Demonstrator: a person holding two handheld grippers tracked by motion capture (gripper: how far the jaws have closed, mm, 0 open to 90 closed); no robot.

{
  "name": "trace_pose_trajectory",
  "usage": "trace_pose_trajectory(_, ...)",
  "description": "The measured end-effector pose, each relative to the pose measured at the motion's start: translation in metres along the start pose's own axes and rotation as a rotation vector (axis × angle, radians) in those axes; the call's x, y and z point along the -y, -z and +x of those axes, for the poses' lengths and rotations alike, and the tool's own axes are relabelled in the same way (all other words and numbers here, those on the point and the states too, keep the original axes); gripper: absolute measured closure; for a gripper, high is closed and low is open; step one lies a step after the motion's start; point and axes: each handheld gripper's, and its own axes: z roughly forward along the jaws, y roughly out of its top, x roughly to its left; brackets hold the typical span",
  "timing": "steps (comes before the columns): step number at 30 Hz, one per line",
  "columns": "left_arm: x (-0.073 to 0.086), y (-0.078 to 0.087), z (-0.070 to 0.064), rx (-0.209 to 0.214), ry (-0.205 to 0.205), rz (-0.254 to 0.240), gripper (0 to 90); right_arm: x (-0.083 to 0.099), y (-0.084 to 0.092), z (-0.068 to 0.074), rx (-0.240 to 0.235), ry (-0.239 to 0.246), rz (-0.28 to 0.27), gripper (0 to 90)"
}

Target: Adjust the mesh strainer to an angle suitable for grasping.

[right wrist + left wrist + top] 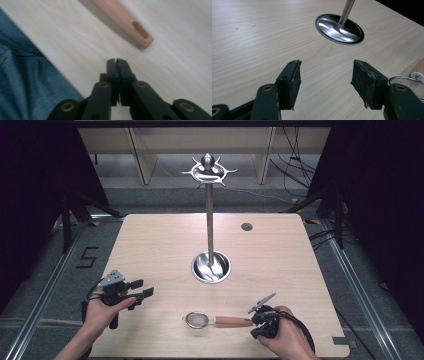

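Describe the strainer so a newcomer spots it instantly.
Start at the tall metal stand rising from its round dished base mid-table. Come straight toward the person's edge: the strainer lies flat there, a small round mesh bowl. Its wooden handle points toward the right claw, shut and empty.

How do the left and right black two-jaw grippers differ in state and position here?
The left gripper has its jaws wide apart; the right gripper has its jaws pressed together, holding nothing. The left hovers over bare wooden table; the right sits just past the wooden handle end of the small mesh strainer. Both are hand-held.
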Motion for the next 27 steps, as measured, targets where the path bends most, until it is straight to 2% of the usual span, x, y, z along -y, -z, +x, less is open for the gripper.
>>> trace_pose_trajectory(1,0.000,0.000,0.000,0.000,0.000,0.000,39.0,0.000,0.000,0.001,0.021,0.004,0.008,90.0)
trace_pose_trajectory(2,0.000,0.000,0.000,0.001,0.000,-0.001,39.0,-0.001,-0.001,0.001,0.039,0.028,0.016,89.7)
trace_pose_trajectory(4,0.000,0.000,0.000,0.000,0.000,-0.004,39.0,-0.001,-0.003,0.001,0.038,0.019,0.015,87.7)
trace_pose_trajectory(5,0.000,0.000,0.000,0.000,0.000,-0.004,39.0,-0.002,-0.004,0.002,0.008,-0.040,0.025,85.8)
trace_pose_trajectory(6,0.000,0.000,0.000,0.000,0.000,-0.004,39.0,-0.002,-0.004,0.003,0.008,-0.052,0.035,85.7)
trace_pose_trajectory(9,-0.001,0.000,0.000,0.001,-0.014,0.006,39.0,-0.005,-0.008,0.004,0.004,-0.033,0.045,86.5)
trace_pose_trajectory(11,-0.001,0.000,0.001,0.002,-0.018,0.007,38.9,-0.006,-0.009,0.005,0.003,-0.038,0.047,87.3)
trace_pose_trajectory(12,-0.001,0.000,0.000,-0.003,-0.018,0.005,39.0,-0.008,-0.011,0.007,-0.011,-0.033,0.071,90.0)
trace_pose_trajectory(13,-0.001,0.000,0.000,-0.003,-0.018,0.005,39.0,-0.008,-0.011,0.007,-0.011,-0.033,0.071,90.0)
trace_pose_trajectory(14,-0.001,0.000,0.000,0.003,-0.018,0.005,39.0,-0.009,-0.012,0.008,-0.011,-0.040,0.074,90.0)
trace_pose_trajectory(15,-0.001,0.000,0.000,0.004,-0.013,0.003,39.0,-0.013,-0.014,0.010,-0.012,-0.074,0.102,90.0)
trace_pose_trajectory(19,-0.001,0.001,0.001,-0.001,-0.015,0.000,38.9,-0.015,-0.017,0.010,-0.018,-0.094,0.110,90.0)
trace_pose_trajectory(20,-0.001,0.001,0.002,-0.005,-0.017,0.002,39.0,-0.015,-0.018,0.010,-0.023,-0.117,0.118,90.0)
trace_pose_trajectory(23,-0.001,0.001,0.002,-0.008,-0.015,0.003,39.0,-0.016,-0.018,0.008,-0.028,-0.126,0.127,90.0)
trace_pose_trajectory(24,-0.002,0.001,0.002,-0.008,-0.016,0.004,39.0,-0.017,-0.018,0.008,-0.034,-0.164,0.126,90.0)
trace_pose_trajectory(27,-0.002,0.000,0.001,-0.005,-0.013,0.004,39.0,-0.017,-0.019,0.006,-0.027,-0.177,0.130,90.0)
